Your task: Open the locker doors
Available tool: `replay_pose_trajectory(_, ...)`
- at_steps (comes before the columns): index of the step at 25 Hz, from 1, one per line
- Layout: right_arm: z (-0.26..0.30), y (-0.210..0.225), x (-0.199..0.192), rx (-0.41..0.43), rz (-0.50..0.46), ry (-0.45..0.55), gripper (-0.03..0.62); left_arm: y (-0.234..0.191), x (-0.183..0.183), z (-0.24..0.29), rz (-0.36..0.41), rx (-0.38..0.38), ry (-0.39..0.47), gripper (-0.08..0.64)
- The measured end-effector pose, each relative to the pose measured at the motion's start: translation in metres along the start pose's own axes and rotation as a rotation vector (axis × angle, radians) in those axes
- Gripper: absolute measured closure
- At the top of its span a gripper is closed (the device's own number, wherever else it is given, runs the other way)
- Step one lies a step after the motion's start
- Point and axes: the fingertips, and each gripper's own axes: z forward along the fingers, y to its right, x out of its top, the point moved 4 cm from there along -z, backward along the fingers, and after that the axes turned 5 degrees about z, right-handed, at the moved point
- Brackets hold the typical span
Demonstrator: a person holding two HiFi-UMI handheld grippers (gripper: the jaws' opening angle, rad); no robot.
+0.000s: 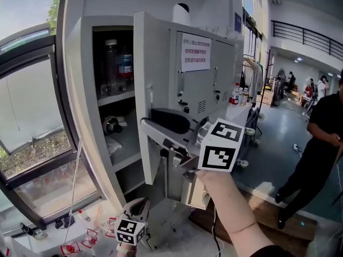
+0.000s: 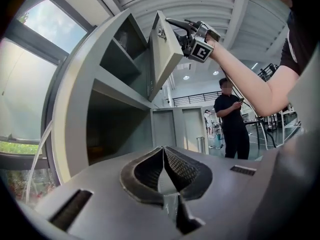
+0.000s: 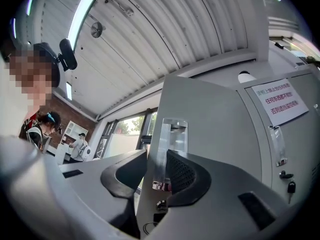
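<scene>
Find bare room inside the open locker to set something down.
The lowest visible compartment, under the middle shelf, looks bare. Bottles crowd the top shelf; a dark round object and something white occupy the middle one.

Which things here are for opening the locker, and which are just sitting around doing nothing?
For the job:
- locker door, swung open
- right gripper, jaws clamped on the door's edge
- left gripper, jaws together, empty

Just sitting around:
- bottles on the upper shelf inside
- paper notice on the next door
- person in black standing nearby
</scene>
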Motion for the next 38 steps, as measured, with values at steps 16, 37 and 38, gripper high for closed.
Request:
replay_pose_trajectory(16,-0.103,0.013,0.031,-0.171,-0.062,0.04,0.449,0.075,0.017,0.072,0.02,-0.257,0.039,0.54)
replay_pose_trajectory(37,-0.226,0.089,0.045,-0.528,-0.028,0.148,0.509,0.141,0.023,0.132,0.028,-0.457,0.043,0.54)
replay_pose_trajectory(38,-0.228,0.091,0.042,-0.537,-0.022,0.149,0.509,0.142,0.021,0.133,0.025,-0.463,0.041,0.54)
